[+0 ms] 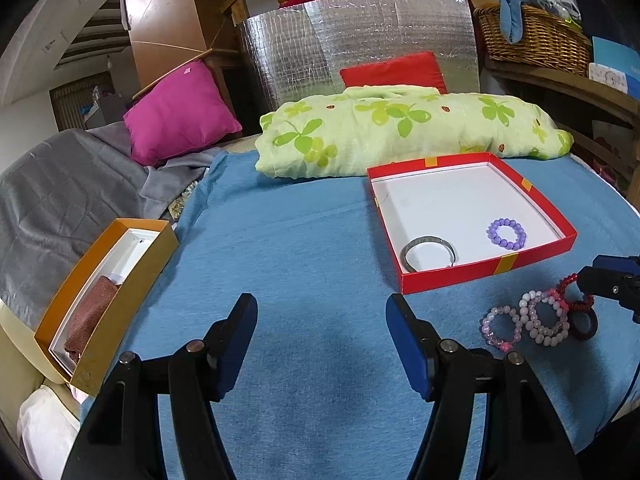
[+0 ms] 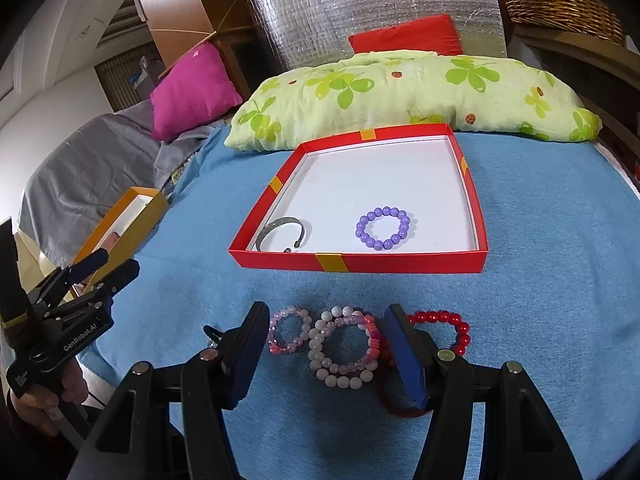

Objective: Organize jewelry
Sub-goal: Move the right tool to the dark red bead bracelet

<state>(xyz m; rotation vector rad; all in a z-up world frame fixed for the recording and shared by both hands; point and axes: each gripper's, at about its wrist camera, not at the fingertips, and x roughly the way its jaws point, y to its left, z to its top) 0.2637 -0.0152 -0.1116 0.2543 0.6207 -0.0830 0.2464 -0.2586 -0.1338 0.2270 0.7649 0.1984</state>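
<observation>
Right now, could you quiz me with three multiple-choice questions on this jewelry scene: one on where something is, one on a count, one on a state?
1. Where does the purple bead bracelet lie?
A. in the red box
B. on the blue cloth
C. in the orange box

2. How many pieces are inside the red box?
A. one
B. two
C. four

3. How is the right gripper?
A. shut on a bracelet
B. open, empty
C. out of view

Answers: 1 A, it rests on the box's white floor. 2 B, the purple bracelet and the silver bangle. 3 B, its jaws stand apart over the pile of bracelets.
</observation>
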